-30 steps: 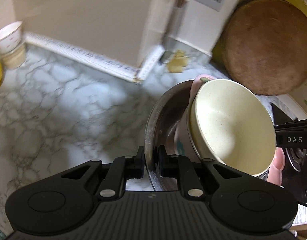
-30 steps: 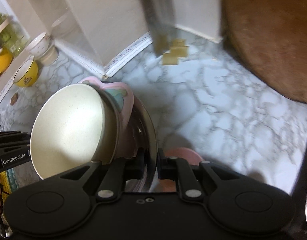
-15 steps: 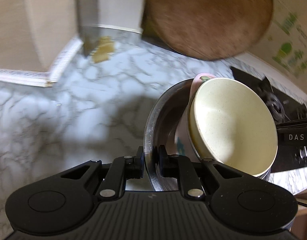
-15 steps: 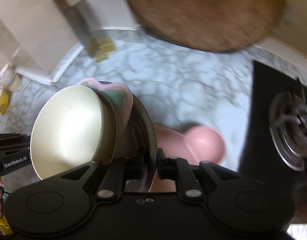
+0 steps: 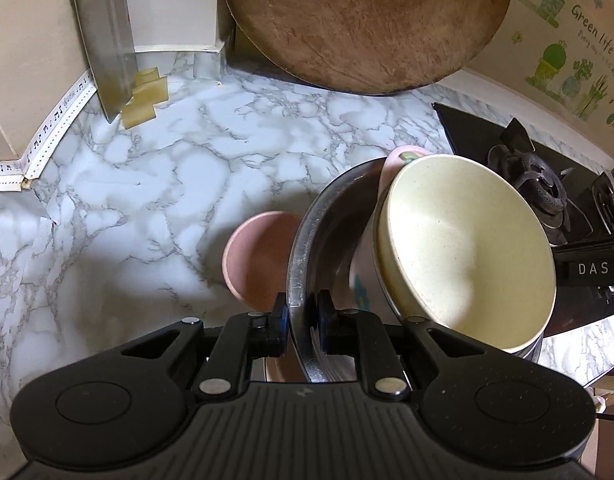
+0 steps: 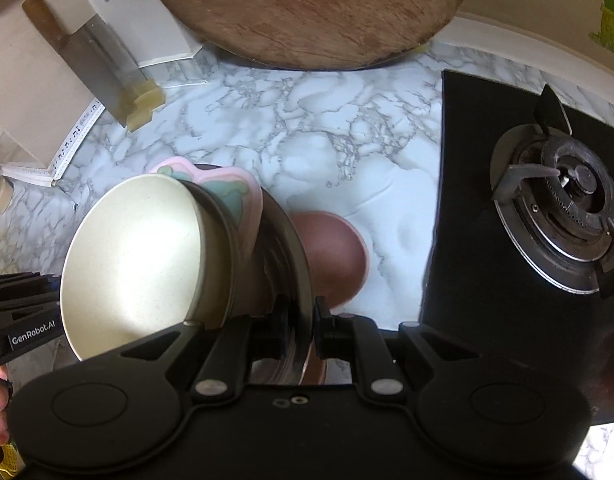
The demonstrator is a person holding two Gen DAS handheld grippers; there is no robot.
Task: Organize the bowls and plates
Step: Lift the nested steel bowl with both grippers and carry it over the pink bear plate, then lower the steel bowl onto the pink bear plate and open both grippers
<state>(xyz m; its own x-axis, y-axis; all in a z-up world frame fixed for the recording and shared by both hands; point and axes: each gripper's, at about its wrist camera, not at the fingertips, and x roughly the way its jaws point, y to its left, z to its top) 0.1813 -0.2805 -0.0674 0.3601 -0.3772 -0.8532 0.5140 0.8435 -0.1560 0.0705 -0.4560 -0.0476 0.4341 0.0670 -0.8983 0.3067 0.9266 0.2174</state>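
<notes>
A steel dish hangs tilted above the marble counter, with a pink patterned plate and a cream bowl stacked inside it. My left gripper is shut on one side of its rim. My right gripper is shut on the opposite side of the steel dish, where the cream bowl and the pink patterned plate lean left. A plain pink bowl stands on the counter just beneath the stack, partly hidden by it, and shows in the right wrist view as the pink bowl.
A large round wooden board leans on the back wall. A cleaver stands at the left beside yellowish blocks. A black gas hob with a burner lies to the right. Bare marble counter stretches left of the pink bowl.
Both grippers carried the stack to the right, away from the cups on the left counter. The wooden board, the hob and the pink bowl beneath have come into view.
</notes>
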